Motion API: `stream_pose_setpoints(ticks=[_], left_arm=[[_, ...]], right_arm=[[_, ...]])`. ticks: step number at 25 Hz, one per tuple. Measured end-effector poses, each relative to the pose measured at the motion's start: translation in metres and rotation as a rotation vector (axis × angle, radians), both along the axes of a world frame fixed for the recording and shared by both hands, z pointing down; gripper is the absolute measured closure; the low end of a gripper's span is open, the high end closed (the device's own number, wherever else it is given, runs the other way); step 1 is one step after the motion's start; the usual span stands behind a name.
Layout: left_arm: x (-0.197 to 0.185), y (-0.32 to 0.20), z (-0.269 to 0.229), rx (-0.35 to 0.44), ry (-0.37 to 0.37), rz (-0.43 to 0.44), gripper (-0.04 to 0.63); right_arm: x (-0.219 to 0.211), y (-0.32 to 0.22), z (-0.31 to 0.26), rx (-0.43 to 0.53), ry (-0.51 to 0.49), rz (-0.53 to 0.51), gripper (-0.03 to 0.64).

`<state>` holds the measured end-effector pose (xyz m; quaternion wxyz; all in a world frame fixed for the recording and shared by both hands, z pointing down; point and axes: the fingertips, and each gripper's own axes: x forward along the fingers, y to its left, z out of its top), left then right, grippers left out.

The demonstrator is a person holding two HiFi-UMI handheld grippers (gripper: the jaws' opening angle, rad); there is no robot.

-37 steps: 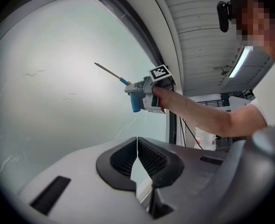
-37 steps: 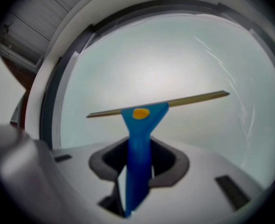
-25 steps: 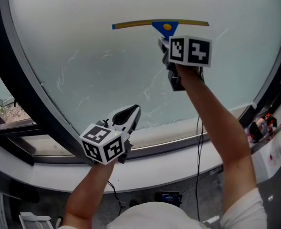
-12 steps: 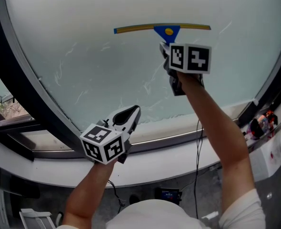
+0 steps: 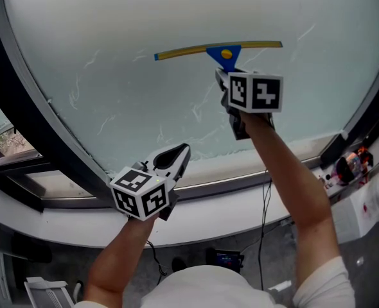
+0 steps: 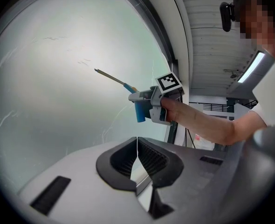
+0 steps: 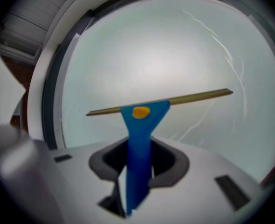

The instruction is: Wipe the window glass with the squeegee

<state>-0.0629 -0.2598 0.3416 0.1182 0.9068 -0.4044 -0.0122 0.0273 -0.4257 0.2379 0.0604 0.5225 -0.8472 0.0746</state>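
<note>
Squeegee [image 5: 223, 49]: blue handle, thin yellowish blade, set against the window glass [image 5: 112, 18] in its upper middle part. The blade's long axis runs across the pane, close to level, with the left end a little lower. The handle points down from the blade's middle into the right tool [image 7: 136, 181], whose jaws pinch the handle low on its shaft. The right hand is therefore the working one and sits directly under the blade. Glass above the blade looks plain. Pale streaks [image 5: 202, 117] lie below it, between the blade and the dark frame [image 5: 42, 140], so the next stroke is judged to run straight down toward the white sill [image 5: 228, 210]. Left tool [image 6: 137, 164]: jaws pressed together on nothing, low and left near the bottom frame, well apart from the squeegee.
</note>
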Motion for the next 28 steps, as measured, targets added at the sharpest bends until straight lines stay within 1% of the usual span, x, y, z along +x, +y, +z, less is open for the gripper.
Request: stream_pose_setpoints(ticks=[28], left_arm=[[0.001, 0.006, 0.043, -0.087, 0.012, -0.001, 0.567]], right_arm=[[-0.004, 0.007, 0.080, -0.110, 0.009, -0.007, 0.482]])
